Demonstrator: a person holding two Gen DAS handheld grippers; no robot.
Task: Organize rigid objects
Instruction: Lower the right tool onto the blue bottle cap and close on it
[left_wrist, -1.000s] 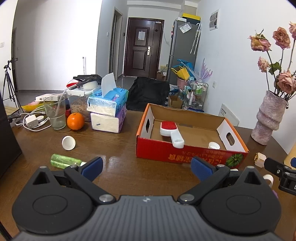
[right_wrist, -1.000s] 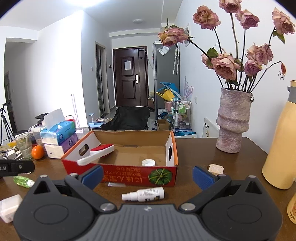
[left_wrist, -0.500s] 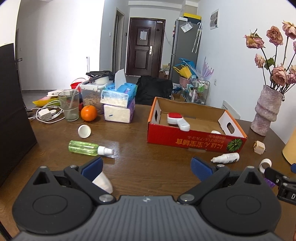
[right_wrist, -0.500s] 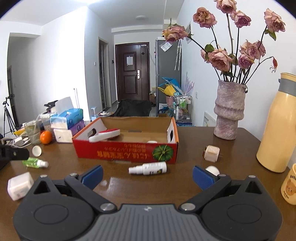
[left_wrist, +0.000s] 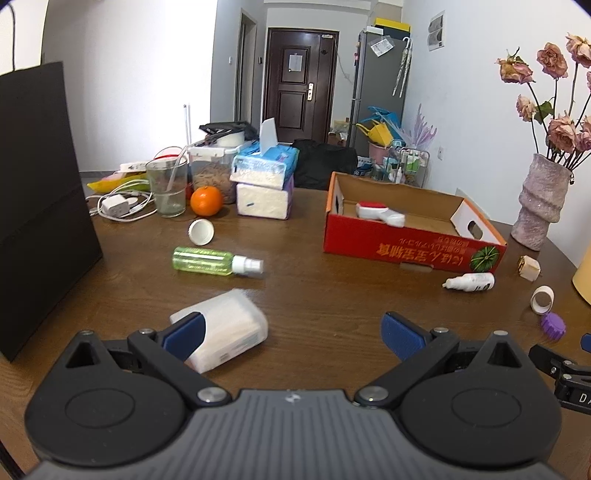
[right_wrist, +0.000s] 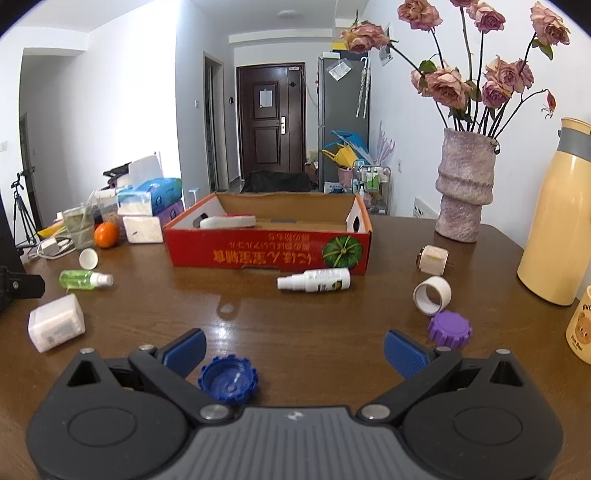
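Note:
A red cardboard box (left_wrist: 410, 247) (right_wrist: 266, 254) stands mid-table and holds a red-and-white brush (left_wrist: 380, 215) (right_wrist: 227, 221). Loose on the wood lie a green spray bottle (left_wrist: 216, 261) (right_wrist: 85, 279), a white spray bottle (left_wrist: 470, 282) (right_wrist: 316, 280), a white plastic case (left_wrist: 227, 334) (right_wrist: 55, 323), a white cap (left_wrist: 201, 232), a tape ring (right_wrist: 432, 295), a purple cap (right_wrist: 450, 328), a blue cap (right_wrist: 228, 378) and a beige cube (right_wrist: 433, 259). My left gripper (left_wrist: 293, 332) is open, its left finger beside the case. My right gripper (right_wrist: 295, 349) is open above the blue cap.
A vase of dried roses (right_wrist: 464, 188), a yellow flask (right_wrist: 554, 218) and a bear mug (right_wrist: 580, 328) stand at the right. Tissue packs (left_wrist: 264, 184), an orange (left_wrist: 206, 201), a glass (left_wrist: 168, 188) and cables crowd the back left. A black panel (left_wrist: 40, 206) rises at the left edge.
Both grippers have pulled back from the box toward the near table edge. The white case, the blue cap and the purple cap have come into view near the fingers.

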